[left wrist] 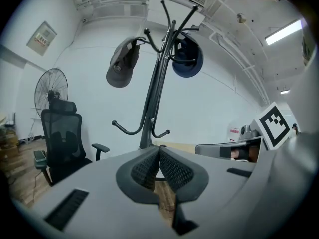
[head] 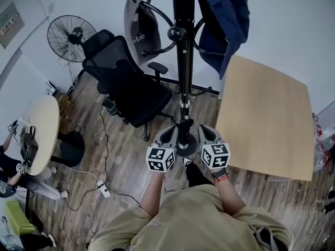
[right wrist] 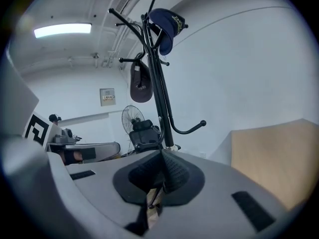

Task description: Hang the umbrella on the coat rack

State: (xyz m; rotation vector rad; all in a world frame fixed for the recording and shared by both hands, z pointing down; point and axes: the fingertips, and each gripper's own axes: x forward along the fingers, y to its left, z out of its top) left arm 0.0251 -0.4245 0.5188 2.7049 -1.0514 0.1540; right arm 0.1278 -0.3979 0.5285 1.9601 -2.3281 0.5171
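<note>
A black coat rack [head: 183, 61] stands straight ahead of me, with its round base by my grippers. On its hooks hang a grey cap [head: 140, 27] and a dark blue cap or garment [head: 222, 20]. No umbrella shows in any view. My left gripper [head: 168, 136] is just left of the pole and my right gripper [head: 205, 134] just right of it. Both are shut with nothing between the jaws. In the left gripper view the coat rack [left wrist: 152, 98] rises beyond the closed left gripper [left wrist: 158, 148]. The right gripper view has the same coat rack [right wrist: 158, 93] above the closed right gripper [right wrist: 162, 152].
A black office chair [head: 125, 85] stands left of the rack, with a standing fan [head: 70, 35] behind it. A light wooden table [head: 264, 119] fills the right side. A round table [head: 44, 124] and a seated person are at the far left. A power strip [head: 103, 189] and cables lie on the floor.
</note>
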